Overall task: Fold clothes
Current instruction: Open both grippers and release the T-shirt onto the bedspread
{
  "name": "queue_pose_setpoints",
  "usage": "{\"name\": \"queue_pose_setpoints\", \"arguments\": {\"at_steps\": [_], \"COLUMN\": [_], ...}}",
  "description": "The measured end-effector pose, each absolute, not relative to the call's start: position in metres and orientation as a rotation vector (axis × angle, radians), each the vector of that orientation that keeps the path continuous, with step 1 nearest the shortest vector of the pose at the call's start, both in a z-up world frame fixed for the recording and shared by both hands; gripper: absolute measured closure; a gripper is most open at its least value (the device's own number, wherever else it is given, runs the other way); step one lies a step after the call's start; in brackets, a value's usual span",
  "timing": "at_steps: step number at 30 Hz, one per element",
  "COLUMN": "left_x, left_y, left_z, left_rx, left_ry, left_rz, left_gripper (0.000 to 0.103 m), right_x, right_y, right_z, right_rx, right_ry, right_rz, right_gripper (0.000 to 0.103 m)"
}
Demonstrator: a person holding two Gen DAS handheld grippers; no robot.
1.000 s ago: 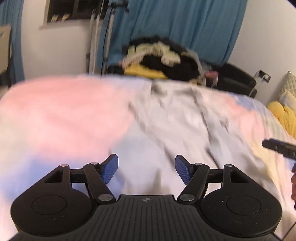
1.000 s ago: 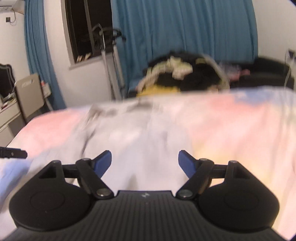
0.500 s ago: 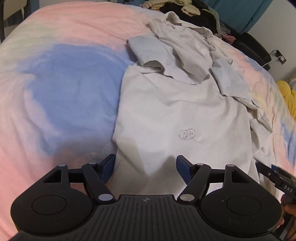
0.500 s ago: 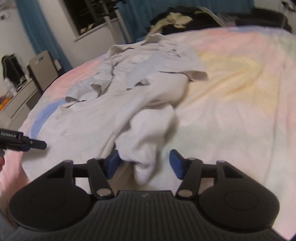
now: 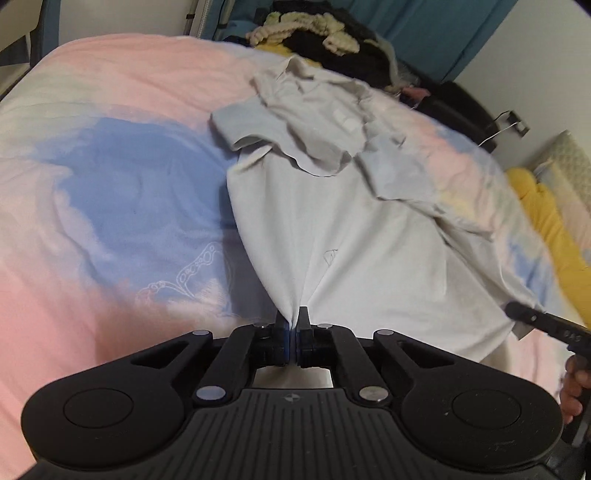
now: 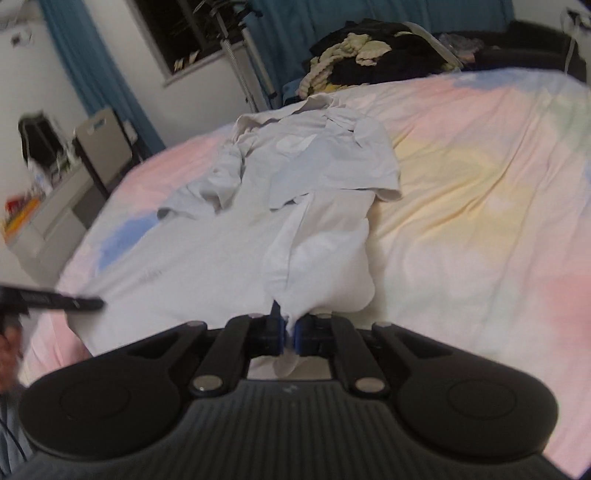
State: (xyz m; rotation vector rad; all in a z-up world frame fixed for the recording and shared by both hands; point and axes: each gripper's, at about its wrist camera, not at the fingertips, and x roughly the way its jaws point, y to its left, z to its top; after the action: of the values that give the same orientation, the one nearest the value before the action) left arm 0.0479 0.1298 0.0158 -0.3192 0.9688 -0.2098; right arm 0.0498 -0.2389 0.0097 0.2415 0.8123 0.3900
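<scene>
Item: pale grey short-sleeved shirt (image 5: 369, 236), lying lengthwise on a bed, collar end toward the far edge, hem end nearest the cameras. Upper part rumpled, with one sleeve (image 5: 247, 129) spread flat to the side and the collar area folded over itself.

Left claw (image 5: 293, 334): jaws pressed together on a pinch of the shirt's hem edge; the cloth fans out from the pinch in tight creases.

Right claw (image 6: 290, 334): jaws closed on a bunched fold of the same shirt; a small tail of cloth hangs through behind the jaws.

Bed cover (image 5: 110, 192): pastel patches of pink, blue and yellow.

Beyond the bed's far edge: heap of dark and cream clothing (image 6: 369, 55), blue curtains (image 6: 295, 33), window (image 6: 177, 33).

Yellow cloth (image 5: 554, 229) at the bed's side, seen from the left wrist.
</scene>
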Motion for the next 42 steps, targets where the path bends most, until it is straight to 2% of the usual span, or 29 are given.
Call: {"name": "queue_pose_setpoints", "arguments": {"at_steps": [7,14,16,17,18,19,20,23,27,29,37,42], "left_x": [0.006,-0.011,-0.012,-0.014,-0.017,-0.019,-0.022,-0.019,0.014,0.035,0.113,0.157], "left_y": [0.115,0.089,0.087,0.088,0.091,0.096,0.101,0.11,0.116,0.113,0.095,0.086], "left_z": [0.032,0.016,0.017,0.02,0.024,0.03,0.036,0.058,0.069,0.063,0.003,-0.033], "left_rx": [-0.202,-0.091,-0.063,-0.044,-0.042,-0.05,-0.058,-0.127,-0.239,-0.272,-0.33,-0.363], "left_ry": [1.093,1.118,1.108,1.103,1.08,1.046,1.013,0.891,0.789,0.763,0.762,0.768], "left_rz": [-0.289,-0.262,-0.238,-0.227,-0.222,-0.221,-0.22,-0.198,-0.172,-0.167,-0.191,-0.209], "left_gripper": [0.099,0.097,0.089,0.075,0.054,0.046,0.045,0.045,0.044,0.044,0.044,0.044], "right_x": [0.013,-0.007,-0.004,-0.002,-0.002,-0.002,-0.002,0.004,0.027,0.042,0.084,0.094], "right_y": [-0.243,-0.233,-0.237,-0.241,-0.244,-0.245,-0.246,-0.242,-0.228,-0.218,-0.184,-0.175], "right_z": [0.039,0.01,0.009,0.013,0.016,0.023,0.03,0.055,0.079,0.081,0.016,-0.044], "right_rx": [-0.022,-0.169,-0.134,-0.118,-0.104,-0.094,-0.084,-0.034,0.017,0.058,0.309,0.332], "right_ry": [0.985,1.121,1.125,1.116,1.106,1.091,1.074,0.985,0.849,0.776,0.615,0.633], "right_rz": [0.467,0.457,0.45,0.443,0.436,0.434,0.433,0.41,0.402,0.393,0.364,0.328], "right_gripper": [0.098,0.098,0.094,0.094,0.091,0.086,0.078,0.062,0.056,0.049,0.049,0.049]}}
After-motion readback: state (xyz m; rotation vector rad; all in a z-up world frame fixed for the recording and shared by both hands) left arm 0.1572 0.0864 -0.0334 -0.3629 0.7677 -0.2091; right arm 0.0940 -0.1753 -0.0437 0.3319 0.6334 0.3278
